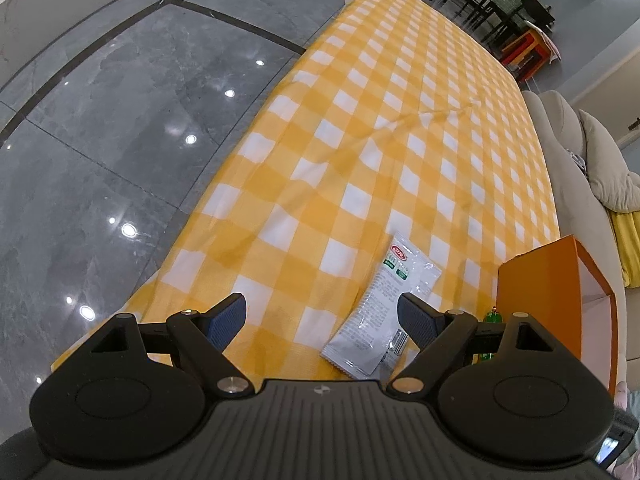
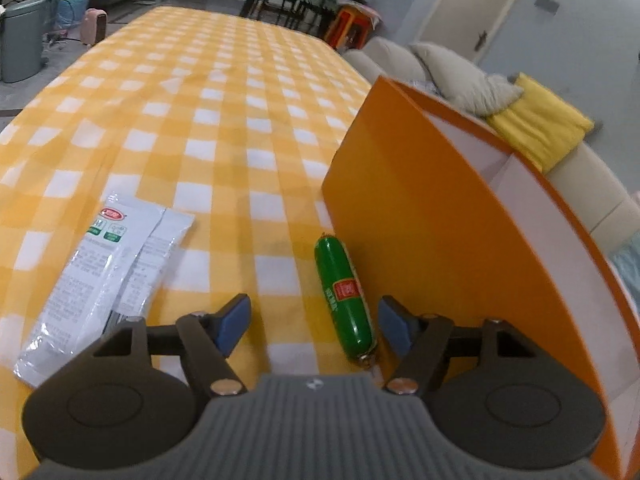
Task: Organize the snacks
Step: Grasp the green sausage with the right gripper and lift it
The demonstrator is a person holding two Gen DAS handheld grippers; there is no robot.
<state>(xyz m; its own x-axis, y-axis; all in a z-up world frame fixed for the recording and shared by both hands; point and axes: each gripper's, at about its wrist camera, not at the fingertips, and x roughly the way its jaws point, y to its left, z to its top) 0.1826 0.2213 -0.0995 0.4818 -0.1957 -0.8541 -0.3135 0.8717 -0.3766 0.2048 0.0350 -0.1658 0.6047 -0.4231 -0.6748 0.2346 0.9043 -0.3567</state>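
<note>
A white snack packet point(image 1: 380, 308) lies flat on the yellow checked tablecloth point(image 1: 360, 140). My left gripper point(image 1: 322, 320) is open and empty, with the packet's near end by its right finger. In the right wrist view the packet point(image 2: 108, 276) lies to the left. A green sausage point(image 2: 346, 300) lies against the orange box point(image 2: 440, 240). My right gripper point(image 2: 314, 324) is open and empty, and the sausage lies between its fingers, close to the right one. The sausage's tip point(image 1: 493, 317) peeks out beside the orange box point(image 1: 556, 300) in the left wrist view.
The table's left edge drops to a grey tiled floor point(image 1: 100, 140). A beige sofa point(image 2: 460, 76) with a yellow cushion point(image 2: 540, 128) stands to the right of the table. A grey bin point(image 2: 20, 40) and dark chairs point(image 2: 288, 4) stand beyond the far end.
</note>
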